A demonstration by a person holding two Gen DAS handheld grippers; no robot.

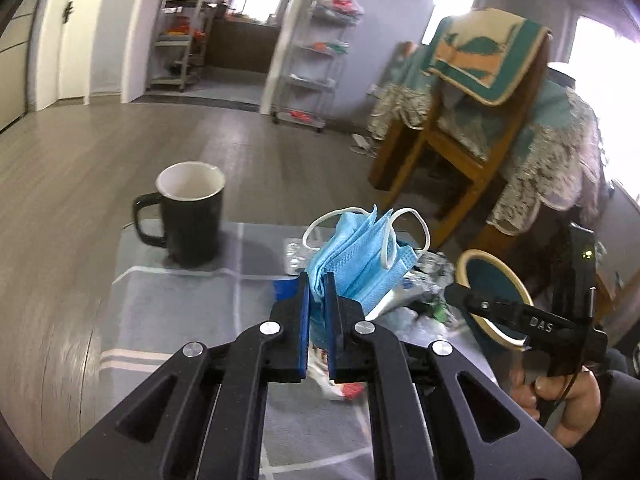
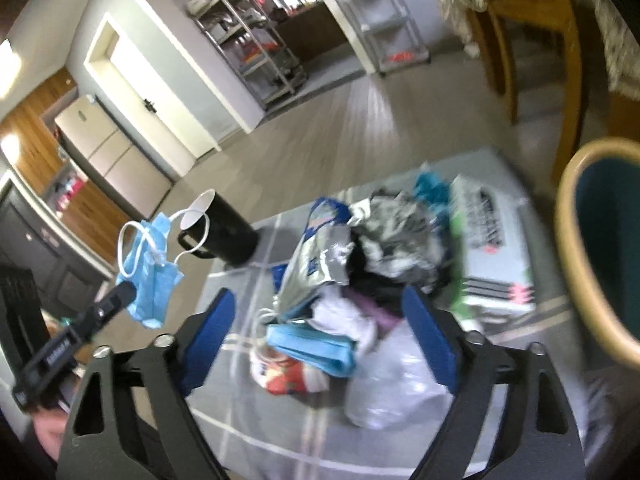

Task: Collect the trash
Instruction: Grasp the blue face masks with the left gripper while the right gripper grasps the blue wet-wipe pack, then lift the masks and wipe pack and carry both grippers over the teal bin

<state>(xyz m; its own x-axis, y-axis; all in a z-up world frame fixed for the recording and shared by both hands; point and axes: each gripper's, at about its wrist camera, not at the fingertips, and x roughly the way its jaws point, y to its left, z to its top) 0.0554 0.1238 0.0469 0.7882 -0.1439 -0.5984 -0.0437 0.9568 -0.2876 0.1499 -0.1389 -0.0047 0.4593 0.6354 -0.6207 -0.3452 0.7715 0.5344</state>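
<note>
- The left tool (image 1: 317,292) is clamped on a crumpled blue face mask (image 1: 356,256), whose white ear loops (image 1: 408,220) arch up out of the folds.
- In the right wrist view the same mask (image 2: 150,280) hangs clear of the counter (image 2: 240,420), at 9 o'clock from the trash pile.
- The right tool (image 2: 326,336) stands with its blue pads wide apart above the pile; its pads press on nothing.
- Between those pads lie a folded blue mask (image 2: 312,346), a white plastic bag (image 2: 396,392) and a red and white wrapper (image 2: 286,376).
- A silver foil pouch (image 2: 316,260) and crumpled foil (image 2: 396,232) lie at 12 o'clock from the folded mask.
- A white printed carton (image 2: 492,248) lies at 2 o'clock in the pile, blurred.
- A black mug (image 1: 190,216) with a white inside stands upright on the grey checked counter cloth, at 10 o'clock from the held mask.
- A round bin with a tan rim (image 2: 576,248) sits at 3 o'clock, beside the counter.
- A wooden chair (image 1: 472,136) draped with a teal cloth stands at 1 o'clock on the floor.
</note>
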